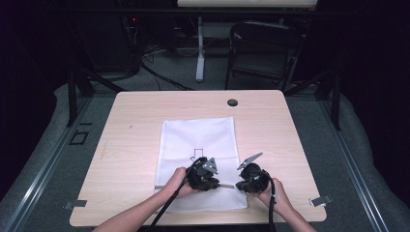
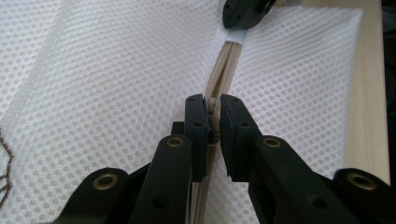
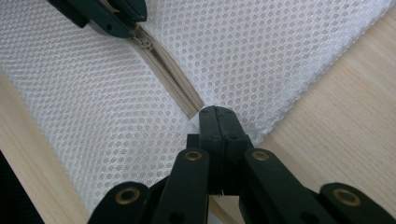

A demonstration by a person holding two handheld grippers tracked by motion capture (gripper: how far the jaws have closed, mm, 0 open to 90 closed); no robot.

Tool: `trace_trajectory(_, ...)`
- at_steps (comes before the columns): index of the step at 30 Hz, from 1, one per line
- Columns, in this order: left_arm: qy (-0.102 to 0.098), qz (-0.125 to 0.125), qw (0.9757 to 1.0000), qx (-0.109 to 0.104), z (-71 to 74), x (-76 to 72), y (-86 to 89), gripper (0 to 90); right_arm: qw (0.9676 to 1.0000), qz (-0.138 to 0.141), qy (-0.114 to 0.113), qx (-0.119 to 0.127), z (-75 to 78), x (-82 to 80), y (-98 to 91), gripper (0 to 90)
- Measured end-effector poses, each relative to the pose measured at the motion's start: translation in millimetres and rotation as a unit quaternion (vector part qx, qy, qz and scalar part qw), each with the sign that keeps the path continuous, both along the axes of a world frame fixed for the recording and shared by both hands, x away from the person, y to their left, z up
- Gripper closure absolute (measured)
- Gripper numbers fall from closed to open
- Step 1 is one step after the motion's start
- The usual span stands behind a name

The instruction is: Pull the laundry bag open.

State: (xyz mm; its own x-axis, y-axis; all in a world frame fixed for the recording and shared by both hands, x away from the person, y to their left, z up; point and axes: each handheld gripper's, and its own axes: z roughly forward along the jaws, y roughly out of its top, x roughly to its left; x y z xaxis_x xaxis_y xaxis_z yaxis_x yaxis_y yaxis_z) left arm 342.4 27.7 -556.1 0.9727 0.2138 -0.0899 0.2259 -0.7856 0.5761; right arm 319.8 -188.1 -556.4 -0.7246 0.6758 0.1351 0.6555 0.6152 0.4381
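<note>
I have the left gripper [image 2: 213,122] clamped on the zipper pull [image 2: 213,119] of the white mesh bag [image 1: 199,145], its jaws pressed to either side of the small slider. The beige zipper [image 2: 225,74] runs straight ahead from those jaws toward my right gripper [image 3: 217,122], which is pinched tight on the bag's mesh at the far end of the zipper, jaws fully together on the fabric. From the high view the bag lies flat on the wooden table [image 1: 135,116], stretching away beyond both grippers, which sit near each other over its near edge.
</note>
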Motion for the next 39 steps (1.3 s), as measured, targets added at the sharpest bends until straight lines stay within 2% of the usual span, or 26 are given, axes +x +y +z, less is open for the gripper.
trace_trajectory(20,-0.002,0.011,0.9999,0.009,2.8,1.2,22.2,82.0,1.0000,-0.001,0.002,-0.001,0.2,0.4,0.1,90.0)
trace_trajectory(39,-0.001,0.012,0.9999,0.006,3.1,1.4,22.3,82.0,1.0000,-0.002,0.006,-0.001,0.6,-0.3,0.7,90.0)
